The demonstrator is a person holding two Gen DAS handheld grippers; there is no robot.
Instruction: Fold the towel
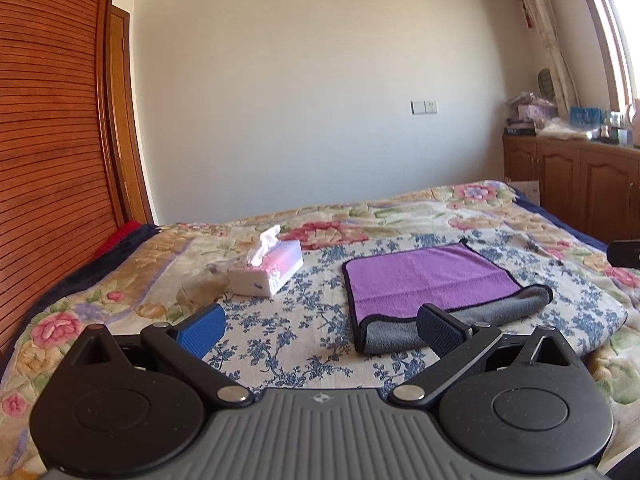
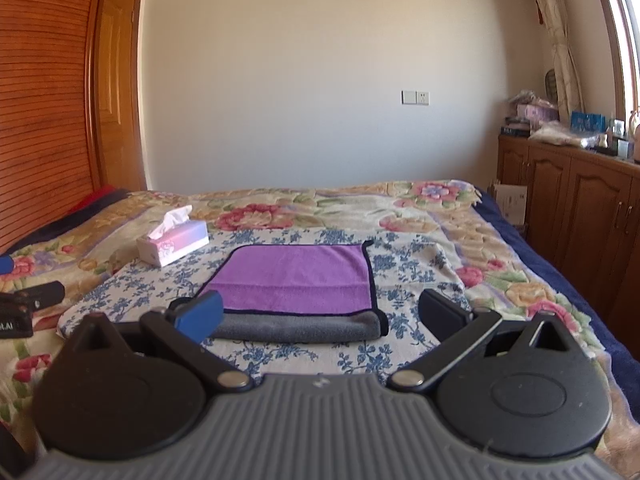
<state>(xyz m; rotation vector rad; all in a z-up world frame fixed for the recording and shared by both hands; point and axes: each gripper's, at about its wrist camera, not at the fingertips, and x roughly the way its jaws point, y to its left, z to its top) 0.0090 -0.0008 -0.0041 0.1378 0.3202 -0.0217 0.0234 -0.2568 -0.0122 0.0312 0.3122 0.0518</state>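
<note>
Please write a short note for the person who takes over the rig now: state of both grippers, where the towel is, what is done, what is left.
Left gripper: open, holds nothing, above the bed short of the towel.
Right gripper: open, holds nothing, facing the towel's near edge.
Purple towel: flat on the blue-flowered cloth on the bed, its near edge turned over so the grey underside shows as a strip.
Tissue box: on the bed to the left of the towel, apart from it.
Done: at most a small turn-over of the near edge.
Left: probably grasp the near corners and fold the towel.
</note>
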